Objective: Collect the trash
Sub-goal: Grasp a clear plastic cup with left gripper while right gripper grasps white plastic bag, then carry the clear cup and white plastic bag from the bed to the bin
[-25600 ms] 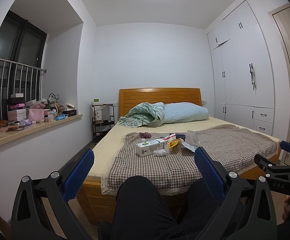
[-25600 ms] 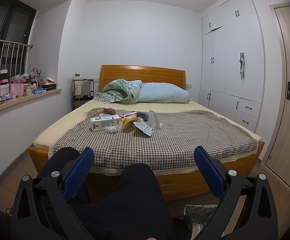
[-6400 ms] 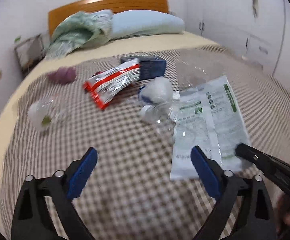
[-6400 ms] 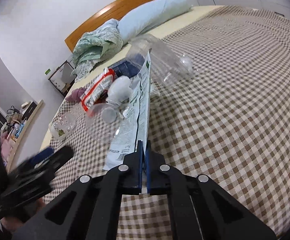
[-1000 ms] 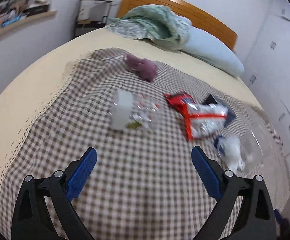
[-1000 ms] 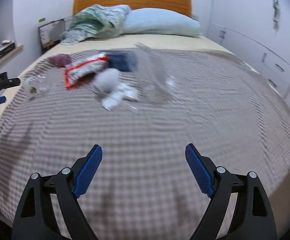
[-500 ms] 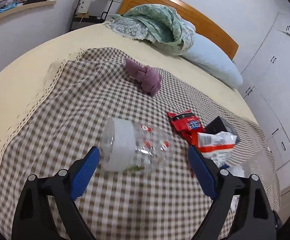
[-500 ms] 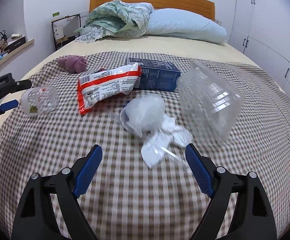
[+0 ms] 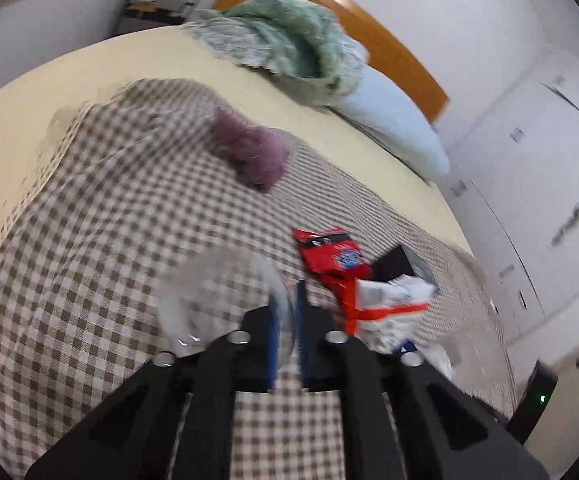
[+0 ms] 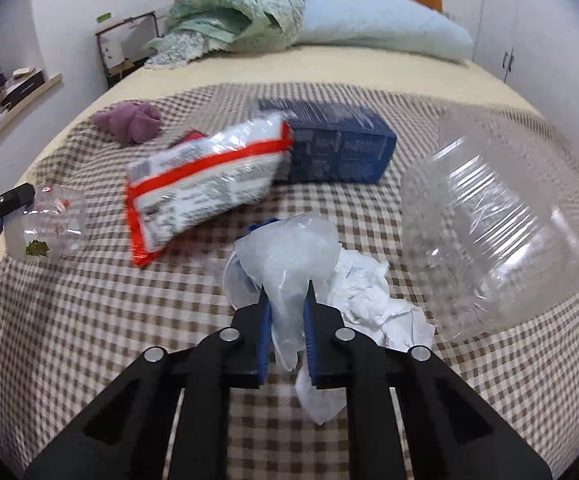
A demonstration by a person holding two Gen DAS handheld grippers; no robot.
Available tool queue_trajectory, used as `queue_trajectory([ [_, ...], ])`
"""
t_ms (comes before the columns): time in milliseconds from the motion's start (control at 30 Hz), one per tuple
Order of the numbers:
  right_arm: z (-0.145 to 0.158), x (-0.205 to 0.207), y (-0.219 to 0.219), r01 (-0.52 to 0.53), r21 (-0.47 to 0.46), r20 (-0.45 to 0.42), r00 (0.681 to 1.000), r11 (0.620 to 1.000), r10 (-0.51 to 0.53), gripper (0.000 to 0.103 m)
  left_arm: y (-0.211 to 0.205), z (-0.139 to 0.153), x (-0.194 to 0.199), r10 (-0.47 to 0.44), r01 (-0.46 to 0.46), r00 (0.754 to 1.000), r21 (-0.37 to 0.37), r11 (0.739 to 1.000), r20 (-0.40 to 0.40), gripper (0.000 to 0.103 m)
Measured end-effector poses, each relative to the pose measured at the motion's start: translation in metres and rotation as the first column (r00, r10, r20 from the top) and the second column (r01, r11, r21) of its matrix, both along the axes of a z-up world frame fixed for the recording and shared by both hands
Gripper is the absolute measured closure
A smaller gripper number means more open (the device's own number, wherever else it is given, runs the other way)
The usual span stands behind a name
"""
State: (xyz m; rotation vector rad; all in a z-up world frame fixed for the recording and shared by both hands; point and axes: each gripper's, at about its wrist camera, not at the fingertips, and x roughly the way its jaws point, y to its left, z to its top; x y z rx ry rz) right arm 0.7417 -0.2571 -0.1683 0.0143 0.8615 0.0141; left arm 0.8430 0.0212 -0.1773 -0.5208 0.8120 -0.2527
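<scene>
Checkered cloth (image 10: 89,320) on the bed lies bare toward its near edge, where the left tool (image 9: 285,308) pinches a blurred clear plastic cup (image 9: 217,300) and the right tool (image 10: 285,312) clamps a white plastic bag (image 10: 289,264) beside crumpled tissue (image 10: 369,304).

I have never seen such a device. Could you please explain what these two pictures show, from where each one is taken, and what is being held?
No robot is here. A person holds a hand tool with two blue fingers in each hand, and a camera on each tool looks forward along its fingers. Both look at a bed covered by a checked cloth.

In the left picture, the left tool is shut on a clear cup. In the right picture, the right tool is shut on a white bag.

On the cloth also lie a red snack bag, a blue box, a clear tub, crumpled tissue and a purple cloth.
</scene>
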Motion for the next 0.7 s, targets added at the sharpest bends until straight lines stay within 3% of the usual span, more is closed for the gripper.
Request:
queue_trajectory([
  [67, 0.012, -0.011, 0.003, -0.013, -0.006, 0.015, 1.0, 1.0, 0.013, 0.091, 0.0, 0.01, -0.007, 0.004, -0.004, 1.0, 0.024, 1.0, 0.007, 0.101],
  [167, 0.031, -0.025, 0.006, -0.024, -0.02, 0.04, 0.999, 1.0, 0.025, 0.091, 0.006, 0.024, -0.023, 0.007, -0.007, 1.0, -0.023, 1.0, 0.009, 0.101],
  [433, 0.099, -0.091, 0.0, -0.061, 0.041, 0.119, 0.991, 0.997, 0.056, 0.092, 0.005, 0.068, -0.101, 0.019, -0.022, 0.996, 0.03, 0.999, 0.081, 0.101],
  [533, 0.114, -0.116, -0.003, -0.062, 0.044, 0.132, 0.99, 0.997, 0.056, 0.092, -0.001, 0.081, -0.13, 0.009, -0.012, 0.993, 0.018, 1.0, 0.115, 0.101],
  [700, 0.128, -0.164, -0.018, -0.045, 0.014, 0.138, 0.99, 0.999, 0.042, 0.092, -0.032, 0.092, -0.169, -0.033, 0.019, 0.99, 0.104, 0.994, 0.134, 0.101],
])
